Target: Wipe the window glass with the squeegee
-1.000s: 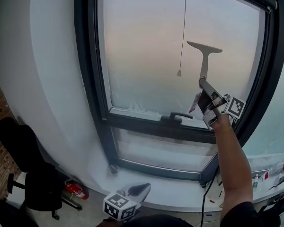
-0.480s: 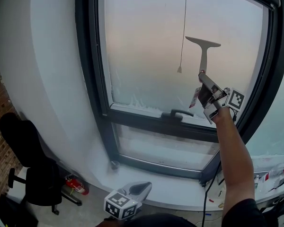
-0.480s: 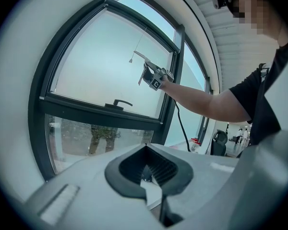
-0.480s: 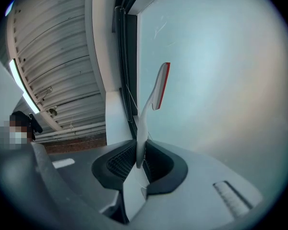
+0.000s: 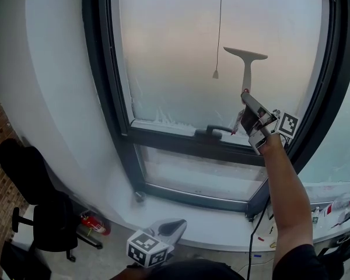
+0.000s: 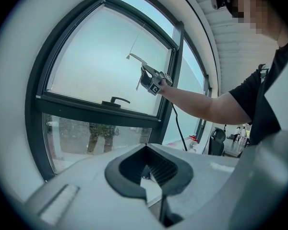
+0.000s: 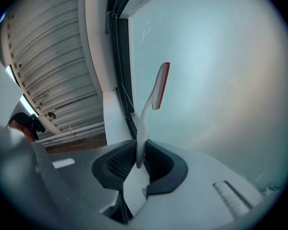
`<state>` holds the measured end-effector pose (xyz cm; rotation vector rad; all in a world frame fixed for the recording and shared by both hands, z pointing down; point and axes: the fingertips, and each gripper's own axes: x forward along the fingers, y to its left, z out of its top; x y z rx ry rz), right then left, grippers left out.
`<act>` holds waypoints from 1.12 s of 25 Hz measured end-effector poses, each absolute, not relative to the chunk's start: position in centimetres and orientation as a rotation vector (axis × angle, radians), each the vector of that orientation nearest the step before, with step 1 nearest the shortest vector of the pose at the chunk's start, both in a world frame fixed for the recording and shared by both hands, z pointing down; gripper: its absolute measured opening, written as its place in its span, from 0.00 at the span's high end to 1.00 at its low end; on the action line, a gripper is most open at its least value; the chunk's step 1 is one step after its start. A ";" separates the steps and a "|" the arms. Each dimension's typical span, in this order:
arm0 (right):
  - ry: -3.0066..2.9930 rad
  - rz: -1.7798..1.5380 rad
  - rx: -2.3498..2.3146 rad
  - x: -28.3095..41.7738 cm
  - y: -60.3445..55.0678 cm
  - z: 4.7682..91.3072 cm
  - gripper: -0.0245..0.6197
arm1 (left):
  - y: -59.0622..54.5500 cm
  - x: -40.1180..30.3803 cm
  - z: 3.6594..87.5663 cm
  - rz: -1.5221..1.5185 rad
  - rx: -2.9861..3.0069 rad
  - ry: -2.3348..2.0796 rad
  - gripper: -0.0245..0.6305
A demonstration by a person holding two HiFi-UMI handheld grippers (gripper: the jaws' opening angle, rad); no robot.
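Right gripper point(image 7: 139, 163) clamped on the squeegee point(image 5: 245, 61) handle; the blade should stay flat on the glass point(image 5: 169, 51) under even pressure. Left gripper point(image 6: 151, 169): jaws together, empty.

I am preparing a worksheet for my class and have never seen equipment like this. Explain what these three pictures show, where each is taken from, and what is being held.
There is no robot here: a person holds a two-jaw gripper in each hand. The head view comes from a camera on the person's head, looking down. Each gripper also carries a camera looking along its own jaws. The right gripper is shut on the handle of a white squeegee, raised in front of the window glass. The left gripper hangs low, its jaws together and empty.
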<state>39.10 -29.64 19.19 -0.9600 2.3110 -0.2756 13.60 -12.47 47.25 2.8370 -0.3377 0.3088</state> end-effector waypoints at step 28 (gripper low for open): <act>2.217 -0.488 -0.942 38.9 -28.8 31.7 0.84 | -12.6 14.6 48.1 0.399 2.839 -0.275 0.96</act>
